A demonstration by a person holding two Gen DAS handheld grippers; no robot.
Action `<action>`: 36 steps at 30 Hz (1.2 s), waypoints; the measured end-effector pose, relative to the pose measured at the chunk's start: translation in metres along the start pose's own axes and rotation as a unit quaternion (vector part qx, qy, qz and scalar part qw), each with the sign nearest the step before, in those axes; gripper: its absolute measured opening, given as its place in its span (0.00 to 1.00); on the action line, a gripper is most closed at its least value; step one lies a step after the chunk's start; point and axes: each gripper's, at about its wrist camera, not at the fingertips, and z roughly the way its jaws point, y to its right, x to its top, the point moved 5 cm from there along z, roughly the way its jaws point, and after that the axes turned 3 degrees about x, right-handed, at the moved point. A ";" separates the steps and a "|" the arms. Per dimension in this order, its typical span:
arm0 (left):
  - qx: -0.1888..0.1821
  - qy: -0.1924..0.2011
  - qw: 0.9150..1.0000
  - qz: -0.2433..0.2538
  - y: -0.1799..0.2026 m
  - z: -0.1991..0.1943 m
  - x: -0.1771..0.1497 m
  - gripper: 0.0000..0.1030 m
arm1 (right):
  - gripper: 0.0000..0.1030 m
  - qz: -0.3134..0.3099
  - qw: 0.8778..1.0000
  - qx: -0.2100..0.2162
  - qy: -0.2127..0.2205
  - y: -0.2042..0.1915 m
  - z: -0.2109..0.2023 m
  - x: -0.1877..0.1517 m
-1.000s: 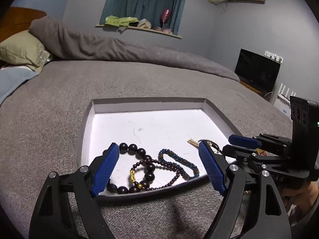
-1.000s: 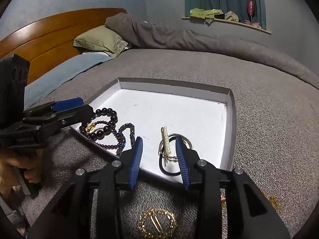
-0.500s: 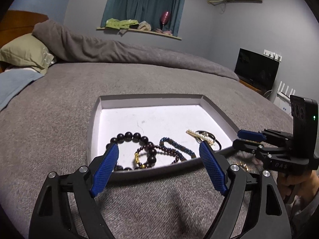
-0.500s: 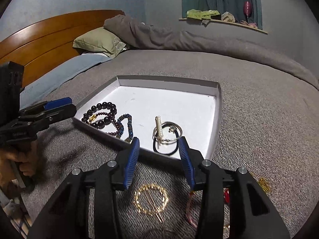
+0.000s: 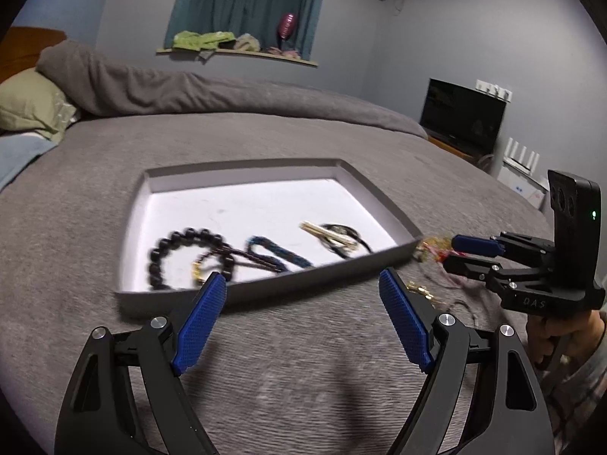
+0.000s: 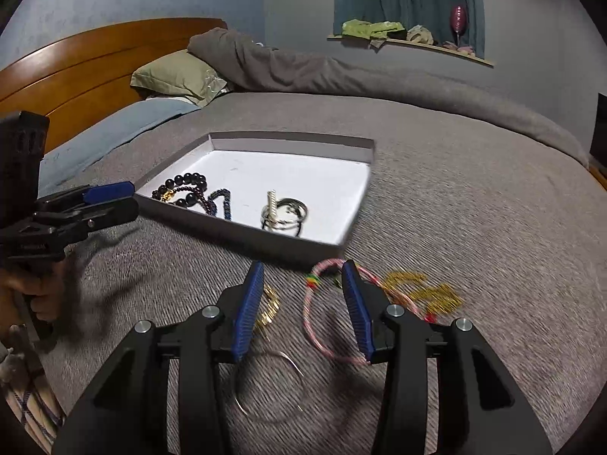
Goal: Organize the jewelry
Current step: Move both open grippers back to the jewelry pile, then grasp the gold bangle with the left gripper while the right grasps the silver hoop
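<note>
Two hand-held grippers are in play, and both are empty. The right hand-held gripper (image 6: pixel 303 295) hovers low over the bed (image 6: pixel 474 197), just short of the tray's (image 6: pixel 242 227) near wall, its jaws partly apart and just having widened, with nothing pressed between the pads. Framed between those jaws is part of a pink braided cord bracelet (image 6: pixel 322 326) lying loose on the cover, so my read is that it's lining up to take this one next. Just beside it, a gold hoop earring (image 6: pixel 269 307) peeks from behind the left finger, a thin silver bangle (image 6: pixel 265 390) lies nearer the camera, and a gold chain (image 6: pixel 421 292) is heaped farther from the tray's corner.

Over to the left hand-held gripper (image 5: pixel 299 288): jaws spread wide, parked before the tray's near wall, gripping nothing, likely waiting its turn.

Inside the tray, along its near side, sit a dark bead bracelet (image 5: pixel 182 250), a blue beaded strand (image 5: pixel 277 254), and a pearl clip lying across rings and a black hair tie (image 6: pixel 282 212). The far half is bare white.
</note>
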 end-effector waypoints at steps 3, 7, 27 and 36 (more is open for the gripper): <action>-0.010 -0.008 1.000 0.020 0.017 0.005 -0.005 0.81 | 0.42 0.001 1.000 -0.004 -0.003 0.004 -0.007 -0.008; -0.024 -0.020 0.999 0.043 0.038 0.014 -0.012 0.81 | 0.42 -0.005 1.000 -0.006 -0.015 0.005 -0.015 -0.022; -0.011 -0.098 0.993 0.062 0.083 0.086 -0.021 0.77 | 0.54 -0.046 0.996 0.029 -0.064 -0.022 -0.018 -0.068; -0.020 -0.101 0.993 0.064 0.079 0.079 -0.025 0.38 | 0.56 -0.059 0.996 0.020 -0.057 -0.030 -0.010 -0.064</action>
